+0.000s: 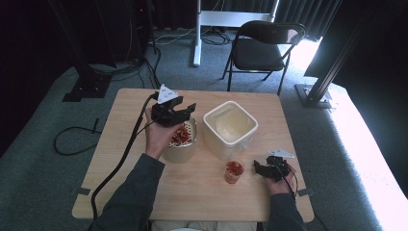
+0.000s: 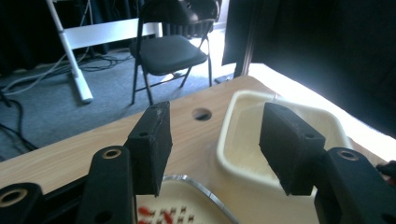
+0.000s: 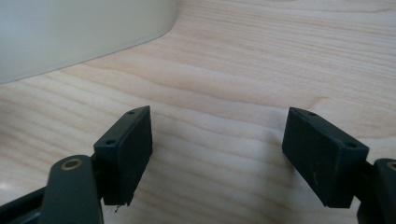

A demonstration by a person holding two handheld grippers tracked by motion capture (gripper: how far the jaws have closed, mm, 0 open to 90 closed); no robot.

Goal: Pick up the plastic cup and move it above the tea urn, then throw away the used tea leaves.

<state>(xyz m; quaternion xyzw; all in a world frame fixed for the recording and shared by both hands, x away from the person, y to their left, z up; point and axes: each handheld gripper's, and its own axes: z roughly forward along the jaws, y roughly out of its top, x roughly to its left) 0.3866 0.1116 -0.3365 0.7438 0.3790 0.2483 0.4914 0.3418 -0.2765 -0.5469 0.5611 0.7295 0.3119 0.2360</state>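
Item 1: cream round perforated strainer bowl point(image 1: 182, 144), left of centre on the light wooden worktop point(image 1: 202, 192); red pieces are held inside, presumably for draining. The left gripper point(image 1: 185, 113) is poised just above its rim, fingers point(image 2: 150, 144) parted and empty.

Item 2: cream square plastic tub point(image 1: 230, 129), centre of frame, just beside the strainer; no contents are discernible.

Item 3: small clear glass cup point(image 1: 234, 172), lower centre, filled with red pieces. The right gripper point(image 1: 260, 169) is placed near it, fingers point(image 3: 126, 154) apart, nothing gripped.
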